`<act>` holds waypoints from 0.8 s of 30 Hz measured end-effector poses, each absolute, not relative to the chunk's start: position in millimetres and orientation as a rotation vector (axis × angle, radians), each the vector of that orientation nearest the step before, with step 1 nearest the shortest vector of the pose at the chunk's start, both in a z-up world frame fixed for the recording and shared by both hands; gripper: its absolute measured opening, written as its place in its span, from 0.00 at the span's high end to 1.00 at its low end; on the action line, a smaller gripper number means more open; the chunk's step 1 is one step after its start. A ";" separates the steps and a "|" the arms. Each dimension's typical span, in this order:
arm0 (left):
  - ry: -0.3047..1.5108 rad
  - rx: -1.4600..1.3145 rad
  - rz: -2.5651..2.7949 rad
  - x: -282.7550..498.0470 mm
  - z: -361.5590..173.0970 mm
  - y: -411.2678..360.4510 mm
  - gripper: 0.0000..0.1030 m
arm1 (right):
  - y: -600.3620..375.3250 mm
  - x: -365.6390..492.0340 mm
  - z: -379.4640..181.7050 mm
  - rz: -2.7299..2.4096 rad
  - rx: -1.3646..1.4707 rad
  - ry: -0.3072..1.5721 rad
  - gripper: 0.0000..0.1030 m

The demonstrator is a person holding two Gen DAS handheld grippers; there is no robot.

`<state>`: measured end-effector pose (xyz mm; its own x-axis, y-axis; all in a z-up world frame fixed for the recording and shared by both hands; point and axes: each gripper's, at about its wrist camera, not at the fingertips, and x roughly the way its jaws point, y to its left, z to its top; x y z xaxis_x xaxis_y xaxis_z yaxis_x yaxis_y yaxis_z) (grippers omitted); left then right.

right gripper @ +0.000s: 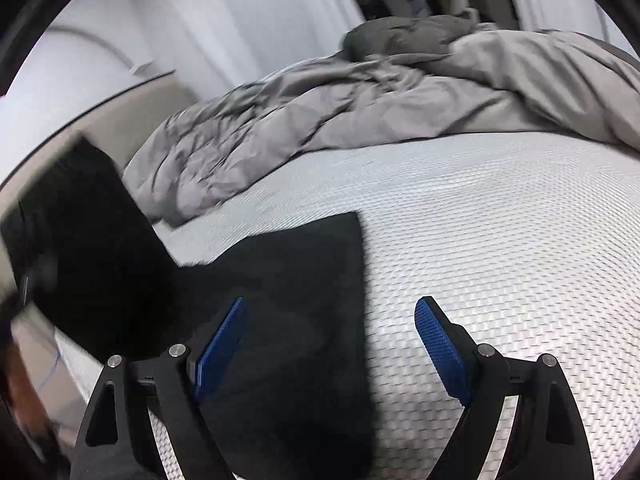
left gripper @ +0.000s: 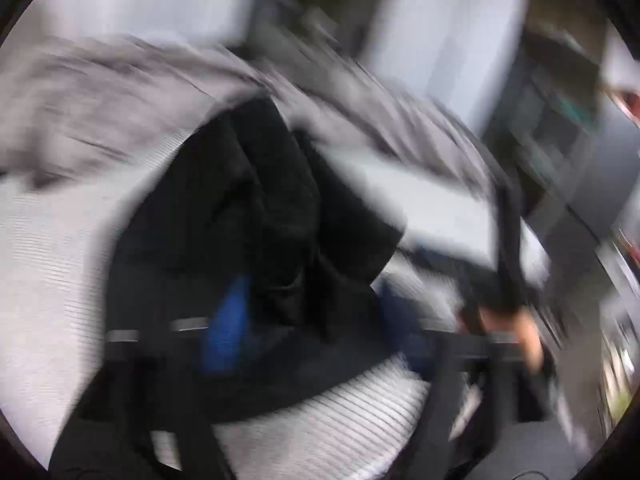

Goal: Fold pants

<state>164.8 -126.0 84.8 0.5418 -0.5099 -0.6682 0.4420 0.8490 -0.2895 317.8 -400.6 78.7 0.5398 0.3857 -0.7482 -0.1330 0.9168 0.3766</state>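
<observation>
The black pants (right gripper: 280, 320) are lying on the white mattress (right gripper: 500, 240), in front of the rumpled grey duvet (right gripper: 360, 100). The right tool (right gripper: 328, 344) is hanging released, its 2 blue pads (right gripper: 440, 352) apart: 1 over the pants, 1 beside them. The left tool (left gripper: 304, 320) is heavily blurred over the pants; I cannot tell its state.

No legible text, perhaps lost to blur.
</observation>
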 end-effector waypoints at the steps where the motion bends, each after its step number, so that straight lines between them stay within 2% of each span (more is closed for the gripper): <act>1: 0.855 -0.053 -0.582 165.8 70.0 -142.5 0.27 | -407.2 319.5 77.7 0.297 0.302 0.956 0.15; 5: 0.942 0.023 -0.586 158.9 35.5 -156.0 0.27 | -421.0 324.0 72.9 0.320 0.347 1.003 0.15; 9: 0.857 -0.033 -0.517 143.8 42.4 -108.9 0.27 | -406.9 320.6 70.5 0.453 0.346 1.050 0.17; 11: 0.819 -0.040 -0.448 152.4 41.9 -89.5 0.24 | -392.0 318.3 66.5 0.568 0.363 1.095 0.27; 13: 0.809 -0.042 -0.372 178.2 31.0 -73.3 0.24 | -376.2 316.5 59.8 0.648 0.356 1.134 0.32; 16: 0.874 -0.025 -0.262 203.9 1.3 -57.2 0.24 | -364.1 315.0 50.7 0.727 0.398 1.177 0.55; 19: 0.894 -0.060 -0.255 209.6 -14.5 -44.3 0.24 | -359.6 310.5 50.2 0.809 0.446 1.201 0.55; 24: 0.878 -0.030 -0.244 207.7 -22.7 -36.2 0.24 | -361.4 302.9 41.8 0.726 0.359 1.254 0.55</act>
<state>207.7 -36.2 -22.7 0.6130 -0.2237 -0.7578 0.1991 0.9719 -0.1258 302.9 -361.4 41.8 0.1313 0.6711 -0.7297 -0.2984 0.7287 0.6164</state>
